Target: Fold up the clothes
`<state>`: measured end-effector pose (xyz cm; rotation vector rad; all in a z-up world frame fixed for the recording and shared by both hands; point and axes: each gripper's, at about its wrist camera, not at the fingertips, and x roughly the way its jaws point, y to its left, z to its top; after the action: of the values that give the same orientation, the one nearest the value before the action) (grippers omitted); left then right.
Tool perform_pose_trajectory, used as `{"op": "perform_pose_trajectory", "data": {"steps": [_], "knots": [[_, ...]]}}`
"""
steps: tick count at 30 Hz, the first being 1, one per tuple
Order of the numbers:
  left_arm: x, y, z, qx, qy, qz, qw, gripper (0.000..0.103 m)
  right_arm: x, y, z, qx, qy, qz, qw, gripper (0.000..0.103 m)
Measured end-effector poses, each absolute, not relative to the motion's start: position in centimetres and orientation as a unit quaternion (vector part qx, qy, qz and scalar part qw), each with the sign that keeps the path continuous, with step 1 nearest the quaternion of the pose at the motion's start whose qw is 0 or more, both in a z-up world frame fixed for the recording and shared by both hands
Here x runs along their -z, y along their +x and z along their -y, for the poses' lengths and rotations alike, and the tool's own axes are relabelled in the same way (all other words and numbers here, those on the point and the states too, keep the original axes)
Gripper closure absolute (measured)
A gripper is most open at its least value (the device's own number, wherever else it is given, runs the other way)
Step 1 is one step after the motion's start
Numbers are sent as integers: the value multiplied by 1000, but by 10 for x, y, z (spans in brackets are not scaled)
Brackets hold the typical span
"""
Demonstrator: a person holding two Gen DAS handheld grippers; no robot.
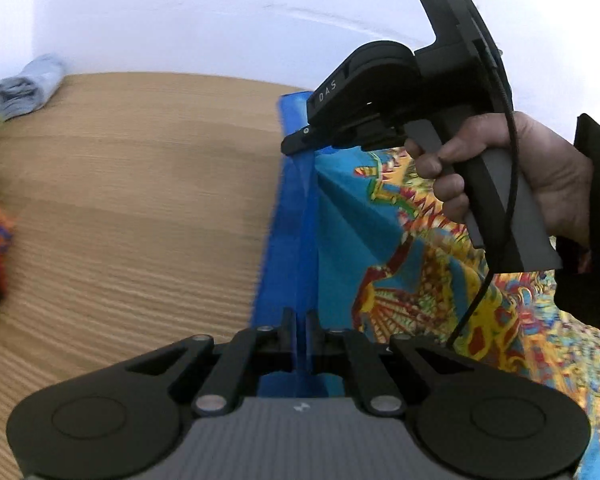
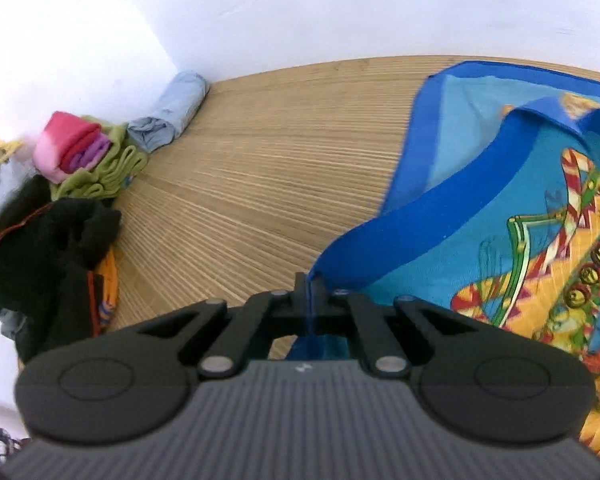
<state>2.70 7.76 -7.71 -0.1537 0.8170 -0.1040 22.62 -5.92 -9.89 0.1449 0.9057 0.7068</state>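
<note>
A blue cloth with a dark blue border and a bright yellow, red and green print [image 1: 412,248] lies partly on the wooden table [image 1: 132,208]. My left gripper [image 1: 299,320] is shut on its blue border edge and holds it taut. My right gripper [image 1: 296,142] shows ahead in the left wrist view, held by a hand and pinching the same border farther along. In the right wrist view my right gripper [image 2: 309,280] is shut on the border of the cloth [image 2: 500,208], which is lifted and folds over itself.
A rolled light blue garment [image 2: 172,112] lies at the table's far left by the white wall; it also shows in the left wrist view [image 1: 32,84]. Pink, green and black clothes [image 2: 72,184] are piled at the left edge.
</note>
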Motion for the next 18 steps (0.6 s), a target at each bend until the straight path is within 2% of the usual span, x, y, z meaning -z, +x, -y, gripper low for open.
{"op": "perform_pose_trajectory", "data": {"steps": [4, 7, 9, 10, 12, 14, 18], "knots": [[80, 26, -84, 26, -67, -405, 912, 91, 125, 232, 37, -332, 52, -448, 829, 100], [71, 23, -92, 0, -69, -391, 918, 90, 126, 232, 41, -326, 65, -454, 827, 95], [65, 21, -97, -17, -71, -382, 921, 76, 120, 230, 47, -316, 76, -464, 824, 89], [62, 20, -99, -26, -71, -378, 923, 72, 113, 229, 54, -313, 81, -462, 826, 84], [56, 18, -104, -43, -72, -368, 926, 72, 98, 225, 70, -312, 89, -452, 831, 75], [51, 20, -107, -47, -82, -359, 929, 70, 81, 221, 97, -318, 90, -425, 843, 59], [51, 50, -92, 14, -128, -353, 927, 65, 60, 235, 148, -282, 69, -364, 885, 40]]}}
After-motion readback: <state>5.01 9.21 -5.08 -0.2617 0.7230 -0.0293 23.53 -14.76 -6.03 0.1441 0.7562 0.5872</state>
